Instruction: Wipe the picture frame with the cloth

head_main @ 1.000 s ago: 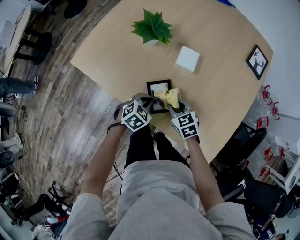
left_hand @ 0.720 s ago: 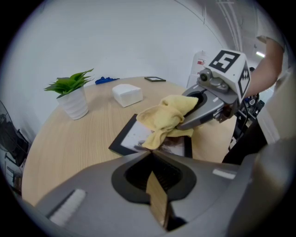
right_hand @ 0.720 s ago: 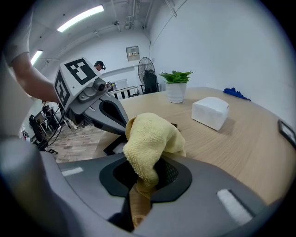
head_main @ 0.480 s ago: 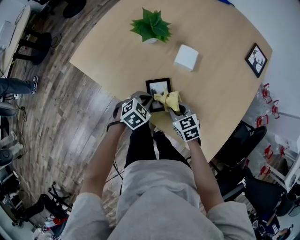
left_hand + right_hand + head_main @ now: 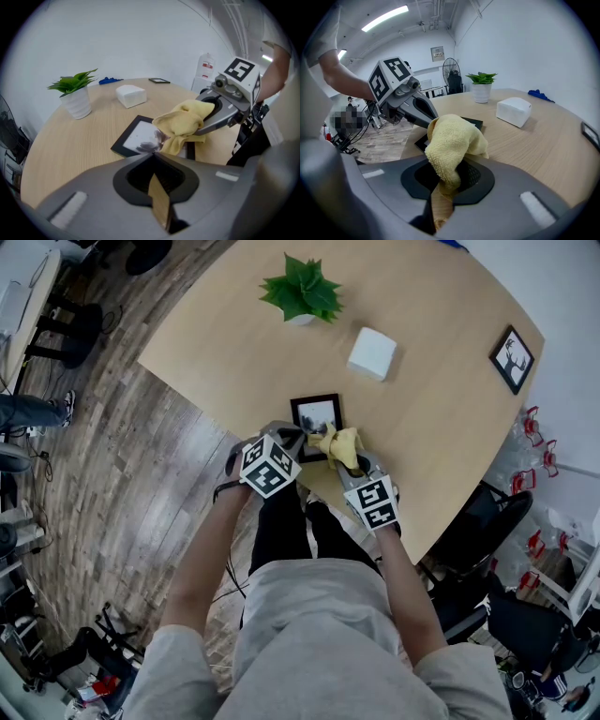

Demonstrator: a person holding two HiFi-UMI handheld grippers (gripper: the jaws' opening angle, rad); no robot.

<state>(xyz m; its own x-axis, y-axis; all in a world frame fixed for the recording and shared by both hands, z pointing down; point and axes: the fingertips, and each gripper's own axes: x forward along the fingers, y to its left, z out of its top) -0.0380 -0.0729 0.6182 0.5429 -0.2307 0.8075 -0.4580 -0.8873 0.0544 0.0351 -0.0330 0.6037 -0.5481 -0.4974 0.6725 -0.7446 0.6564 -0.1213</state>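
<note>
Clamping the bunched yellow cloth (image 5: 337, 442), the right gripper (image 5: 347, 460) presses it onto the picture frame (image 5: 317, 413), which lies flat near the table's (image 5: 441, 418) 6 o'clock edge. The left gripper (image 5: 291, 440), closed on nothing, sits at the frame's 7 o'clock corner, likely steadying it.

Head view steeply overhead, gripper views low, close, sharing the picture frame (image 5: 317, 414)

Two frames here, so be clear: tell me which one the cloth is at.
The black frame at the near table edge, right by the yellow cloth in the right gripper; the deer frame lies apart, far right.
</note>
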